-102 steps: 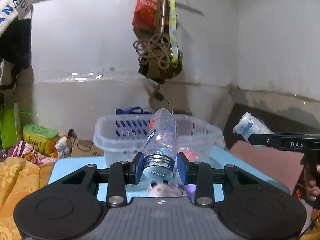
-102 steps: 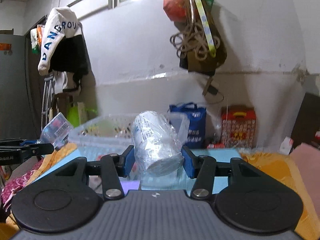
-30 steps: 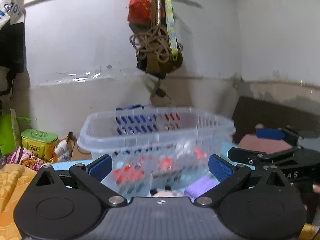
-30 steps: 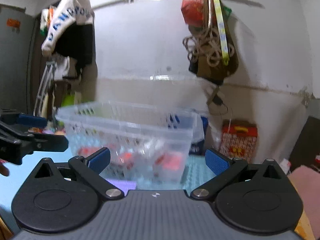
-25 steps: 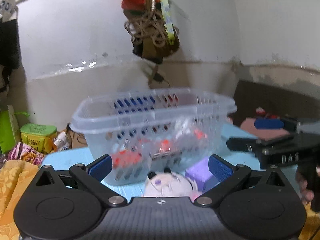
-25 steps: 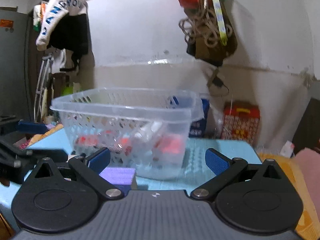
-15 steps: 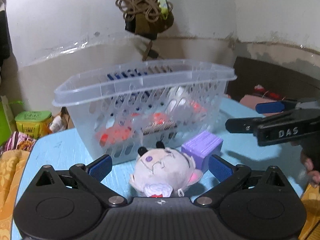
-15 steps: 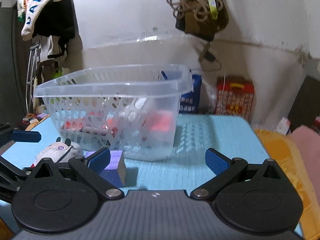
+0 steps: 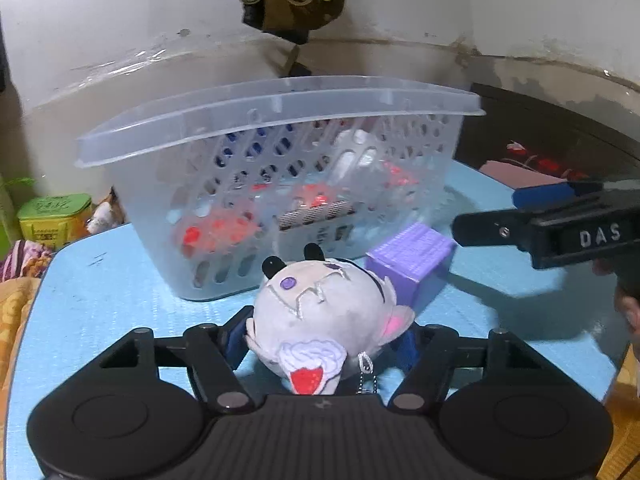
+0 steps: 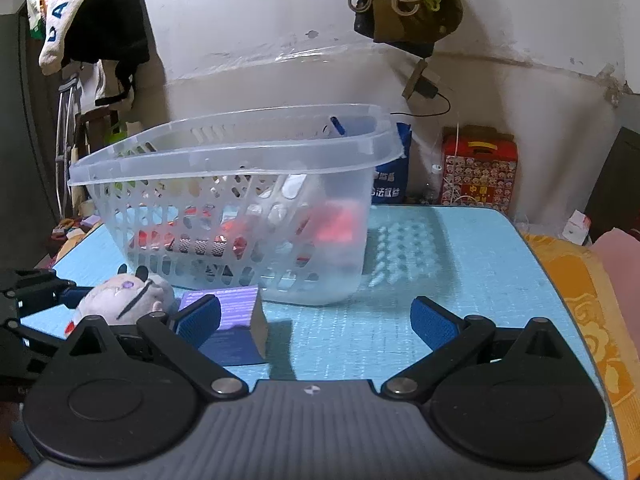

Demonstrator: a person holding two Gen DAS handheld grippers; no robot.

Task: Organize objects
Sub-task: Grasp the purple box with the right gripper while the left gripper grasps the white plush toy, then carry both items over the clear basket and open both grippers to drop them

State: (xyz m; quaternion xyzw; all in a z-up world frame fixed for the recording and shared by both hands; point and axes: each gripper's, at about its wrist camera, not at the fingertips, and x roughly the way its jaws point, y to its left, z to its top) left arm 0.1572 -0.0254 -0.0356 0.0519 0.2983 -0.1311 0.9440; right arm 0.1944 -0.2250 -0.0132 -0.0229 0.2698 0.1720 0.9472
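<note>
The left gripper [image 9: 325, 342] is clenched around the grey plush toy [image 9: 320, 320] on the blue table [image 9: 100, 280], the right gripper [image 10: 316, 320] hangs spread wide with one pad by the purple block [image 10: 236, 308], both just before the clear basket [image 10: 240, 152] of bottles.

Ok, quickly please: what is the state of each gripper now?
Left gripper: closed on the plush toy, which is on the table.
Right gripper: open, holding nothing, near the purple block.
</note>
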